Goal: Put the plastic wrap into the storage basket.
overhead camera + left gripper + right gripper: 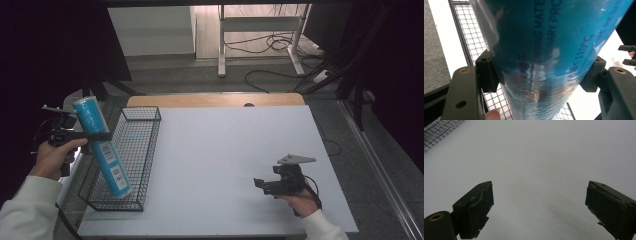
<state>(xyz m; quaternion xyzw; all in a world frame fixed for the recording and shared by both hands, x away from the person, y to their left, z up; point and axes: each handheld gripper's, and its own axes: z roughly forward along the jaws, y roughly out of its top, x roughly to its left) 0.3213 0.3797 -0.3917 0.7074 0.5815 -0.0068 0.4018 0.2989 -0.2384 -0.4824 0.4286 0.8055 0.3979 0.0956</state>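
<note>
Pinching a blue tube (101,145), the left gripper (102,136) holds it tilted, its lower end inside the wire basket (145,150) on the worktop (225,160). The right gripper's (260,186) fingers (475,210) stand spread, empty, above the worktop.

In my left hand-held gripper (537,75) view, the blue tube (549,50) runs off the top and bottom edges, its print cropped mid-word and smeared by glare on the wrap. From above, the tube's barcode label is too small to read, its lower end sits behind the wire basket (145,165) mesh, and the counter (225,150) meets darkness at left.
</note>
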